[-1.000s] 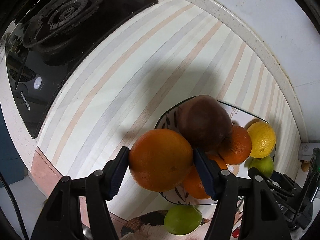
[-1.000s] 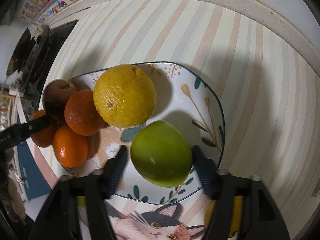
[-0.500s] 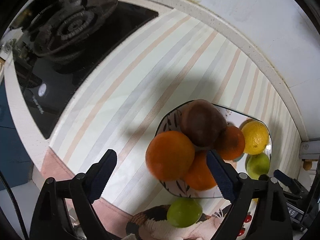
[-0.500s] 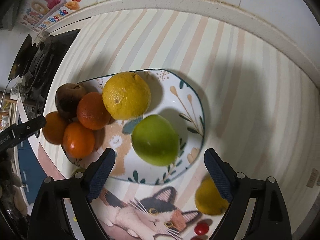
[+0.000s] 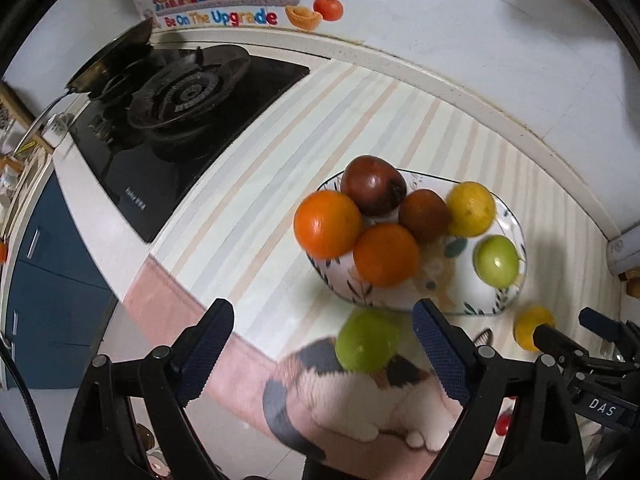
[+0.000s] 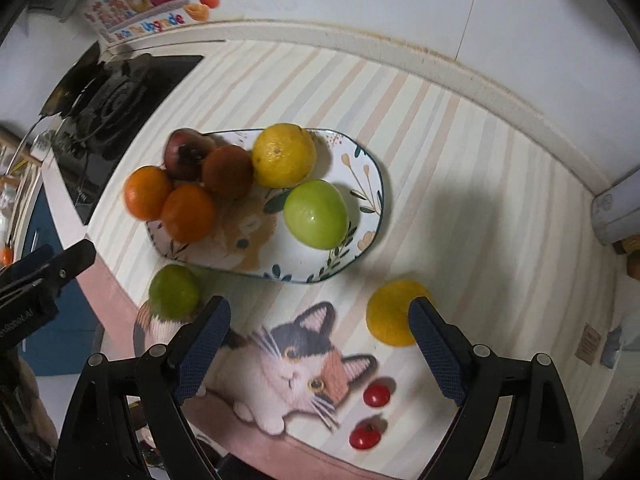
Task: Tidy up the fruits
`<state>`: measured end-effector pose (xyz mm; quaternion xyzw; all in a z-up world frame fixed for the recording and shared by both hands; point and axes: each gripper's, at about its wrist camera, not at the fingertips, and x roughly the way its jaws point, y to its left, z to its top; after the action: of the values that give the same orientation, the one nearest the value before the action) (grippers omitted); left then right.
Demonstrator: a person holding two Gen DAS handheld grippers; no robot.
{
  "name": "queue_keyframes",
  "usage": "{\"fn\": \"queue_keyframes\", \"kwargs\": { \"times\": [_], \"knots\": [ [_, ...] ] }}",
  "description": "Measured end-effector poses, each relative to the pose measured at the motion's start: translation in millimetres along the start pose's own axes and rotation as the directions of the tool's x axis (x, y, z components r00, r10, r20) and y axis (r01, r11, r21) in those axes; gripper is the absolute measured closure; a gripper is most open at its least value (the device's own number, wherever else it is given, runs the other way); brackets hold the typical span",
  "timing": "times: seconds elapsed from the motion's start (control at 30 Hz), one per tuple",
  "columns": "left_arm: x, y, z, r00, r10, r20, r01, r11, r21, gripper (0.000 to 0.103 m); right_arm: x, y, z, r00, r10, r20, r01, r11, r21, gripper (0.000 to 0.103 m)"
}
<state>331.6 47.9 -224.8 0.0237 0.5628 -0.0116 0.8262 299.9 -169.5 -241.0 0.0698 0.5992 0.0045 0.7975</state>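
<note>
A patterned plate (image 6: 370,184) holds three oranges (image 6: 188,213), a dark red fruit (image 6: 185,153), a yellow citrus (image 6: 284,155) and a green apple (image 6: 317,214). The plate (image 5: 516,280) and its orange (image 5: 328,225) also show in the left wrist view. A second green apple (image 6: 174,291) (image 5: 367,345) and a yellow fruit (image 6: 392,312) (image 5: 530,326) lie on the cat mat in front of the plate. My left gripper (image 5: 323,354) is open and empty, raised near the loose apple. My right gripper (image 6: 319,344) is open and empty above the mat.
A black gas stove (image 5: 176,96) stands at the left of the striped counter. Two small red tomatoes (image 6: 376,395) lie on the cat-print mat (image 6: 288,368). The counter's front edge drops to blue cabinets (image 5: 48,280). A white wall runs behind.
Both grippers opened, the left letting go of an orange and the right of the green apple on the plate. Both then pulled back and up from the plate.
</note>
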Motion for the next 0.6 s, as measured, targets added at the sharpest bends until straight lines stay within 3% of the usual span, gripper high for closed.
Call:
{"fn": "queue_keyframes", "kwargs": {
  "times": [0.6],
  "knots": [
    [-132.8,-10.6,-62.0,0.983,-0.076,0.168,0.071,0.997,0.031,0.012,-142.3,14.7,-65.5,0.982,0.062,0.177,-0.049,0.996,-0.073,0.01]
  ]
}}
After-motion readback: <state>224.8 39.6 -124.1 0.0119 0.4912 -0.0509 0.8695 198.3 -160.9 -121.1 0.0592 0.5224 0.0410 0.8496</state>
